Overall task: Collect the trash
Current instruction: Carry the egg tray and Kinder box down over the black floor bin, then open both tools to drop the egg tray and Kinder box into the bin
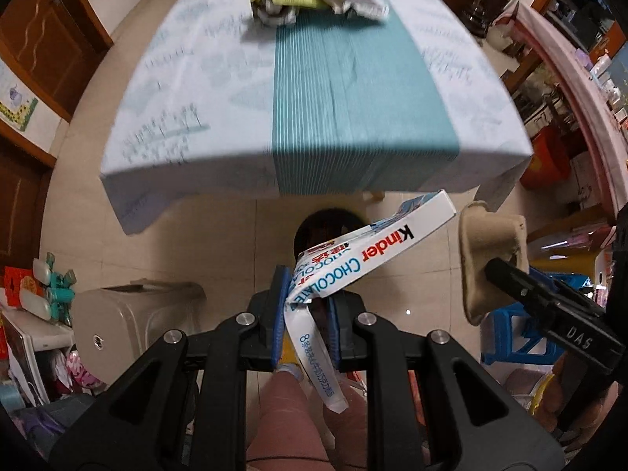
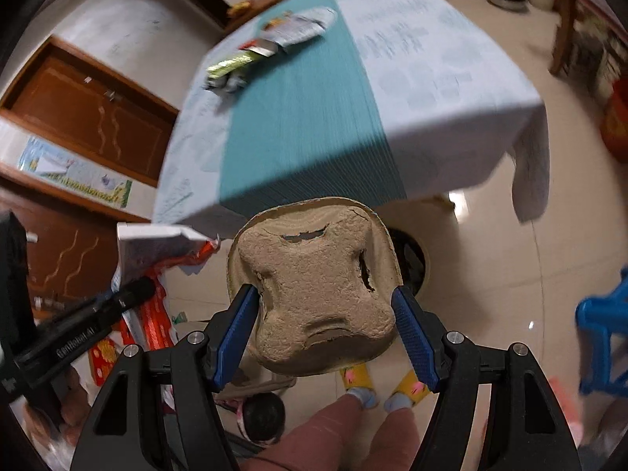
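My left gripper point(image 1: 305, 310) is shut on a flattened white Kinder Chocolate box point(image 1: 365, 255), held in the air in front of the table, over a dark bin opening point(image 1: 314, 227) on the floor. My right gripper point(image 2: 325, 325) is shut on a brown pulp-cardboard cup carrier point(image 2: 318, 294), which also shows in the left wrist view point(image 1: 486, 259). The Kinder box shows in the right wrist view point(image 2: 157, 247) at the left. A pile of wrappers point(image 1: 314, 0) lies at the table's far end; it also shows in the right wrist view point(image 2: 271, 47).
The table point(image 1: 219, 78) has a white cloth with a teal runner. A grey bin with a lid point(image 1: 133, 322) stands at the left on the tiled floor. A blue plastic stool point(image 2: 604, 333) is at the right. The person's legs and yellow socks point(image 2: 376, 388) are below.
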Tool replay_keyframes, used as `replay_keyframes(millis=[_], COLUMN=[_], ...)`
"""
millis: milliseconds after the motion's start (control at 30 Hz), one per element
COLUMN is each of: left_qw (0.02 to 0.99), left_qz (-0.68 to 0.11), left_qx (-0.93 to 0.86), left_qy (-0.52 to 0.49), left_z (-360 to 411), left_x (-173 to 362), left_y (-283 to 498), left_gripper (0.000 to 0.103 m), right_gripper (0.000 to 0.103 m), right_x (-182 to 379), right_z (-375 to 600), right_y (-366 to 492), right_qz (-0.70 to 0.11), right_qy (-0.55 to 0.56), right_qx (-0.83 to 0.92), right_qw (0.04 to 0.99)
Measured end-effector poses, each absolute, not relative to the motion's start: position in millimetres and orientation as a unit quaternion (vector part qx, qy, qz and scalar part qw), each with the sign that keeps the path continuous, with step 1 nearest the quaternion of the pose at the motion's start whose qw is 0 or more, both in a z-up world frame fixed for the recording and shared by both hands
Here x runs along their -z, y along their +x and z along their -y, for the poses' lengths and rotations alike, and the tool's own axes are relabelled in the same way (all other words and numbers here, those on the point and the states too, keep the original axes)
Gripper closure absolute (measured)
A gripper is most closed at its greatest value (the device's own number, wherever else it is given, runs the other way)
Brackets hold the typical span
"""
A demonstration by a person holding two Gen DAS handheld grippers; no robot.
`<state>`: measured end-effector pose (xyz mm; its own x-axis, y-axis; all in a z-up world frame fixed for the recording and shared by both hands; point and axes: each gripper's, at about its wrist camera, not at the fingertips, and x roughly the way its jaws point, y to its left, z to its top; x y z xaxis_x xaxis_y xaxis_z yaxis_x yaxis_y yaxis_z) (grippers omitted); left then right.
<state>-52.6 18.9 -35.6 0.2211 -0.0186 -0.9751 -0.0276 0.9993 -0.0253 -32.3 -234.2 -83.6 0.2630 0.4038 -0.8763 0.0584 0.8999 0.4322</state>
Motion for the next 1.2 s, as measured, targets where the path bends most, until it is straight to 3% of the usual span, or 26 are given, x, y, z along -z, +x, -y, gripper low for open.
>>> replay_keyframes(millis=[200, 700, 933, 967, 1000, 1033, 1067, 1200], left_qw=[0.772, 0.784, 0.779, 0.776, 0.772, 0.769, 0.770, 0.767], left_qz=[-0.635, -0.620, -0.626, -0.630, -0.634, -0.638, -0.637, -0.641], left_qx=[0.013, 0.029, 0.034, 0.036, 0.037, 0.036, 0.033, 0.023], left_qy=[-0.018, 0.015, 0.025, 0.022, 0.019, 0.017, 0.016, 0.003], left_z=[-18, 2, 3, 2, 0, -2, -3, -9], left_x=[103, 309, 373, 379, 386, 392, 394, 404], left_y=[-43, 10, 23, 25, 28, 30, 29, 33], left_gripper=[0.088, 0.088, 0.086, 0.077, 0.051, 0.037, 0.031, 0.031], right_gripper=[0.033, 0.033, 0.032, 0.031, 0.031, 0.031, 0.031, 0.025], right_x=[147, 370, 451, 462, 469, 478, 482, 494], right_z=[237, 211, 203, 202, 204, 204, 206, 213], right_y=[-24, 13, 29, 31, 32, 33, 33, 34], right_qz=[-0.616, -0.640, -0.647, -0.649, -0.650, -0.651, -0.649, -0.642], right_qy=[0.204, 0.209, 0.227, 0.241, 0.251, 0.262, 0.269, 0.291], right_qx=[-0.063, -0.016, -0.024, -0.030, -0.034, -0.035, -0.035, -0.028], right_qw=[0.758, 0.739, 0.727, 0.721, 0.716, 0.712, 0.711, 0.709])
